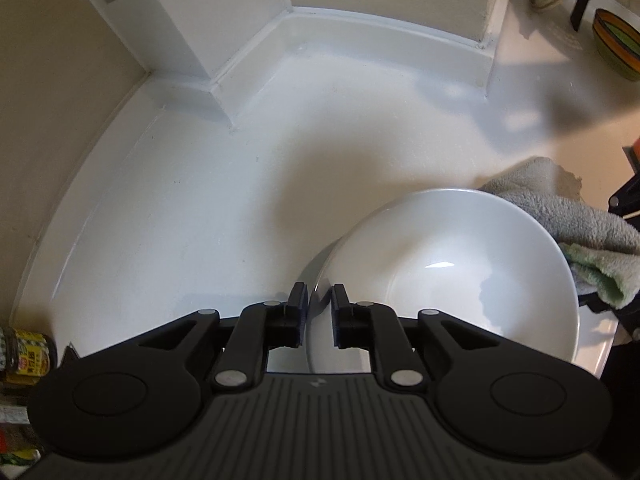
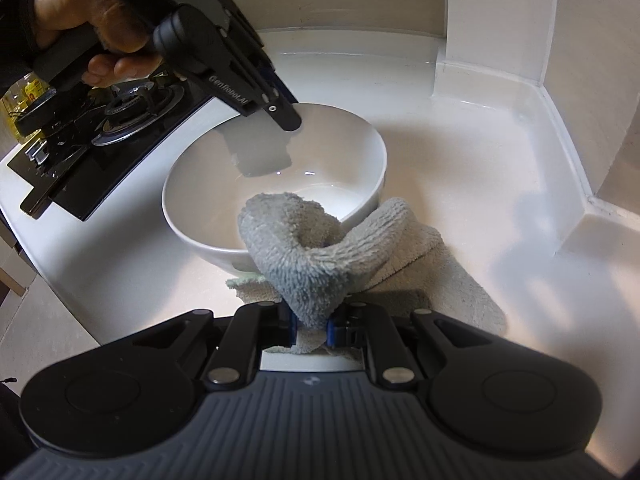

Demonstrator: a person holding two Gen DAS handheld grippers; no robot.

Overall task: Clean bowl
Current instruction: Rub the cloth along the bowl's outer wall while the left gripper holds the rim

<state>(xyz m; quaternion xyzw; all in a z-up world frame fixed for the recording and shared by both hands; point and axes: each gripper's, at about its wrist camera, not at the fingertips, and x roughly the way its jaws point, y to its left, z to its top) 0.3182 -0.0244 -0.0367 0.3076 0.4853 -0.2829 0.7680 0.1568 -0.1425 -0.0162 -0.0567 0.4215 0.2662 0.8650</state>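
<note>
A white bowl (image 1: 440,264) (image 2: 340,152) stands upright on the white counter (image 1: 200,208). My left gripper (image 1: 320,300) straddles the bowl's rim, one finger inside and one outside, with a gap showing on both sides of the rim, so it is open. In the right wrist view, the left gripper (image 2: 286,120) reaches down at the bowl's far rim. My right gripper (image 2: 311,328) is shut on a grey terry cloth (image 2: 304,248) (image 1: 560,208). A fold of the cloth hangs over the bowl's near rim, and the rest lies on the counter beside the bowl.
A black gas stove (image 2: 100,132) lies just left of the bowl. A person's hand (image 2: 80,8) holds the left gripper. A striped bowl (image 1: 616,44) stands far off on the counter, and a labelled jar (image 1: 28,356) is at the left edge. A raised white backsplash (image 1: 360,36) bounds the counter.
</note>
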